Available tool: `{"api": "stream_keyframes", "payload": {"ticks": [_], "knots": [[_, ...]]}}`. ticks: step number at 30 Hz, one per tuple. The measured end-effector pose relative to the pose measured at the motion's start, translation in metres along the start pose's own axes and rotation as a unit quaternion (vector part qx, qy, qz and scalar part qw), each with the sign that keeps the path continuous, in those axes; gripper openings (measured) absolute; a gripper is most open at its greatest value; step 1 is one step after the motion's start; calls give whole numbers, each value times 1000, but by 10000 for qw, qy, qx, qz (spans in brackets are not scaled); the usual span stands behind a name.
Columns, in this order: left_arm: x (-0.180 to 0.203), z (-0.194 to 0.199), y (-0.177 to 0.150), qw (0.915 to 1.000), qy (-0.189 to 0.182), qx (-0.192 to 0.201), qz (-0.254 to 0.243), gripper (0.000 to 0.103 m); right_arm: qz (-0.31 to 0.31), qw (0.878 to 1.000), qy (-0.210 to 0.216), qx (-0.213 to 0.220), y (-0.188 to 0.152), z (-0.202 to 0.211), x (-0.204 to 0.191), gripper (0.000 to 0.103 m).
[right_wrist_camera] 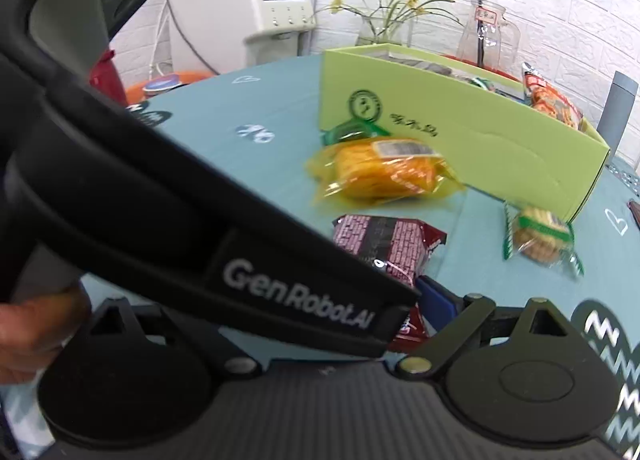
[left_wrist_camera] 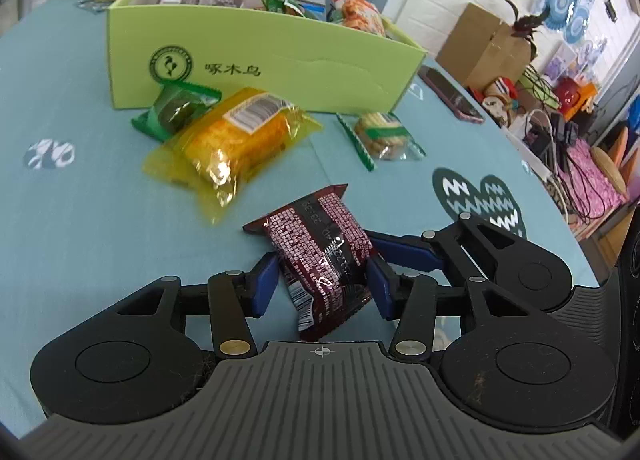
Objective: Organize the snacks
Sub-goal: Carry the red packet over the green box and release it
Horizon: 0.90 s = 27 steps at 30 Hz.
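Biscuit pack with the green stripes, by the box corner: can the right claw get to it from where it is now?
Probably yes. The biscuit pack lies alone on the tablecloth, ahead and to the right. The left tool's body crosses only the view's left half. The right claw's opening is hidden, so check that first.

A home room — a round table (left_wrist_camera: 80,220) with blue cloth, flowers in a vase (right_wrist_camera: 380,26) at 12 o'clock, messy stuff (left_wrist_camera: 560,128) at 3 o'clock.

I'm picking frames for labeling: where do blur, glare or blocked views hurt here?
Left wrist: mostly sharp, fisheye bending at edges, glare on the yellow snack bag. Right wrist: motion-blurred snacks, and the left gripper's body blocks the left half.
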<state>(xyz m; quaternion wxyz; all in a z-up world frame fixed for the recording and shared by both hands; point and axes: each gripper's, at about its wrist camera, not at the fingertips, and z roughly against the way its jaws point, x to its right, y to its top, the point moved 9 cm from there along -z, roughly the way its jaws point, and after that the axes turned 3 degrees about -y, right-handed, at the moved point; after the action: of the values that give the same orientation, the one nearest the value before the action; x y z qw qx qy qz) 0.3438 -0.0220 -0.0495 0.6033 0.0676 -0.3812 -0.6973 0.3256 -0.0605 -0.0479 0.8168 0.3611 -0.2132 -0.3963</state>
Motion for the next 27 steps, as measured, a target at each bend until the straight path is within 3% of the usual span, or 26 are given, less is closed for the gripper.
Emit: {"api": "stream_keyframes", "payload": {"ticks": [10,13,16,18,20,24,27], "knots": [[9,32,-41,9999,-94,108,-63,33,-75,9999,49,60,-22,32,-27,93],[8,39,-47,9998,-154,136,-13,39,-90,9999,113,48,-24,37,-24,93],[4,53,-48,9990,-258,335,147,52,-155,9997,-89,194,-25,47,-20,93],[5,54,-44,9988,-303,374,129,53,-229,9994,-112,219,-23,45,-15,93],[6,45,-42,9993,-230,284,88,49,-284,9995,-73,152,-19,36,-15,92],[10,32,-40,9996,-128,204,-143,28,-224,9997,60,97,-13,32,-17,66],[12,40,-24,9991,-284,325,-49,27,-223,9993,108,280,3,38,-10,66]]}}
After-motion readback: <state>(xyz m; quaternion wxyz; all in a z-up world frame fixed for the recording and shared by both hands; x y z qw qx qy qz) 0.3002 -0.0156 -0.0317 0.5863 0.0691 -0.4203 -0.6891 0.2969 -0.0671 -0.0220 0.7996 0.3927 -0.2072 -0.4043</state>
